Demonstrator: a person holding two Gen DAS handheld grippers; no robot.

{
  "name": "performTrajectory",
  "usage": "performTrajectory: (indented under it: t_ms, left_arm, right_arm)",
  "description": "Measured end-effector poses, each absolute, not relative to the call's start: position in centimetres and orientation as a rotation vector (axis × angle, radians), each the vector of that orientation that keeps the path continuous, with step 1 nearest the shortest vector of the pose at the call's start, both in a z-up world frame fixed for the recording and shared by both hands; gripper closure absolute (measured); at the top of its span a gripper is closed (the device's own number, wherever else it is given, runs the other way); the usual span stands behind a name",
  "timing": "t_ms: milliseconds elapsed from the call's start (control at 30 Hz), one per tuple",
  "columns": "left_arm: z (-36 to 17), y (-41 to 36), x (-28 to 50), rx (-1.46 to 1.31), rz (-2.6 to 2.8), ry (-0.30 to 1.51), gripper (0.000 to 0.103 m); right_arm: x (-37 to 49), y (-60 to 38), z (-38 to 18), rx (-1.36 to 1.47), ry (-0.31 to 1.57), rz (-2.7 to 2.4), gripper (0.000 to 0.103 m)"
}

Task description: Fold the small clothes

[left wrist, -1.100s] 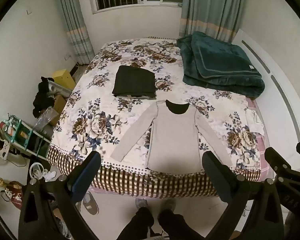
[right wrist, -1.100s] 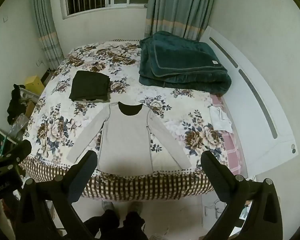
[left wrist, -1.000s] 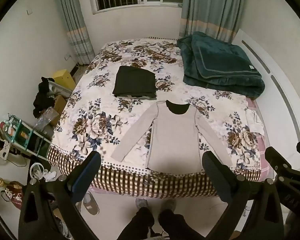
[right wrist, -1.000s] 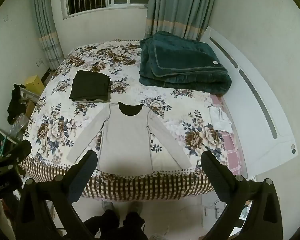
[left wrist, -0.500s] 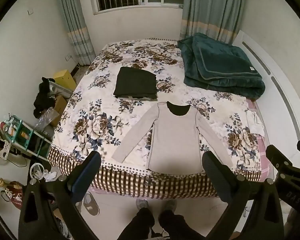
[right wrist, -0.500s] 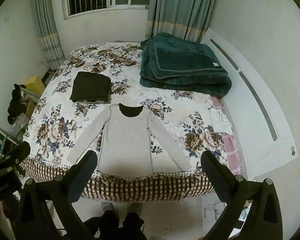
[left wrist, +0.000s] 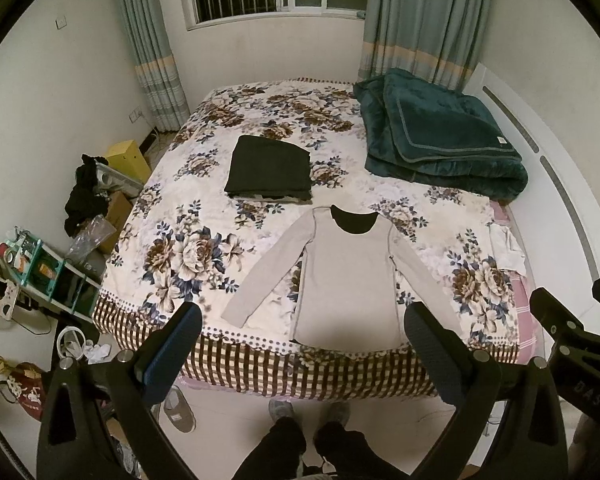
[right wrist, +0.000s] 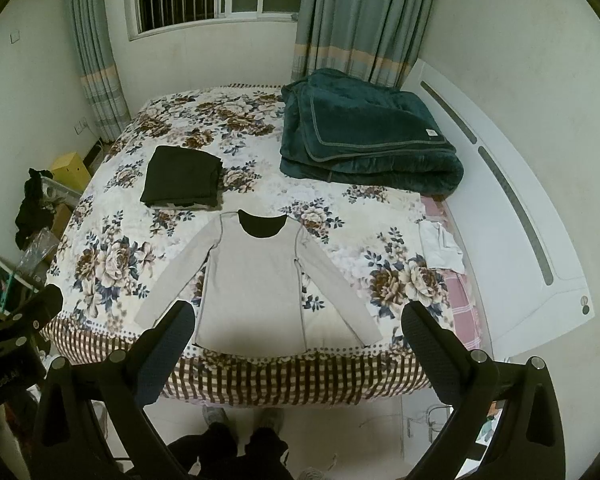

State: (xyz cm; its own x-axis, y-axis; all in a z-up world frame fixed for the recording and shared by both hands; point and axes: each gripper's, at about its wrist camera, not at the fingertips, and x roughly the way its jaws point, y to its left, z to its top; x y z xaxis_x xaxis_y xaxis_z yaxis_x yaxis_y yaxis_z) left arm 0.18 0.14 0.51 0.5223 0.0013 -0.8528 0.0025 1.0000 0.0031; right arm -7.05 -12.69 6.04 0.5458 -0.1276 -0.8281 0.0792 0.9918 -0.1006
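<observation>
A beige long-sleeved shirt (left wrist: 346, 276) lies flat on the floral bed (left wrist: 188, 252), sleeves spread, hem at the near edge. It also shows in the right wrist view (right wrist: 256, 280). A folded black garment (left wrist: 269, 171) lies beyond it to the left, seen too in the right wrist view (right wrist: 182, 178). My left gripper (left wrist: 302, 332) is open and empty, held high above the near bed edge. My right gripper (right wrist: 294, 326) is open and empty at the same height.
A folded dark green blanket (left wrist: 440, 140) lies at the far right of the bed. A small white cloth (right wrist: 440, 250) lies by the white headboard (right wrist: 516, 240). Shelves and clutter (left wrist: 40, 264) stand on the floor at left. The person's feet (left wrist: 308, 412) stand at the bed's foot.
Both views have shifted very slightly; the shirt and the other things have not moved. Both grippers stay open.
</observation>
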Motion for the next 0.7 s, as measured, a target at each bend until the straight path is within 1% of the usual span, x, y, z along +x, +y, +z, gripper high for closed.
performTrajectory:
  t_ms: [700]
  left_arm:
    - [0.56, 0.24, 0.12, -0.001, -0.001, 1.016, 0.000]
  right_arm:
    - [-7.18, -12.85, 6.64, -0.054, 0.981, -0.123, 0.000]
